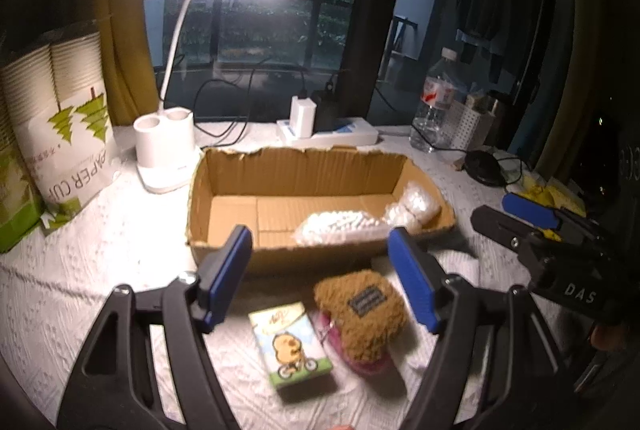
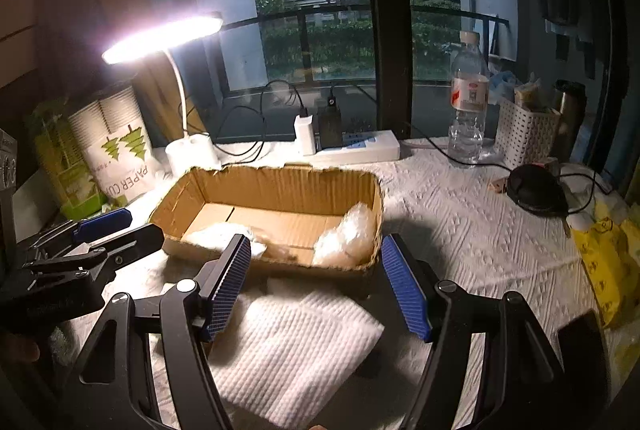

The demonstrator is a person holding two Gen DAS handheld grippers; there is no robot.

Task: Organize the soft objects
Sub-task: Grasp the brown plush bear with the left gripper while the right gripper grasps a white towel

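Observation:
An open cardboard box [image 1: 224, 186] stands mid-table and holds two clear bags of white soft bits [image 1: 340, 228]; the box also shows in the right wrist view [image 2: 280, 186]. My left gripper [image 1: 320, 270] is open and empty above a brown plush toy [image 1: 360, 310] on a pink item, with a cartoon tissue pack [image 1: 292, 346] beside it. My right gripper [image 2: 316, 286] is open and empty above a folded white towel [image 2: 292, 350] in front of the box. The right gripper shows at the right of the left wrist view [image 1: 532, 218].
A lit desk lamp [image 1: 168, 146] and a paper cup pack [image 1: 68, 118] stand at the back left. A power strip [image 1: 332, 134], water bottle [image 1: 436, 102], white basket [image 2: 524, 134], black round object [image 2: 536, 190] and yellow bags [image 2: 608, 250] lie behind and right.

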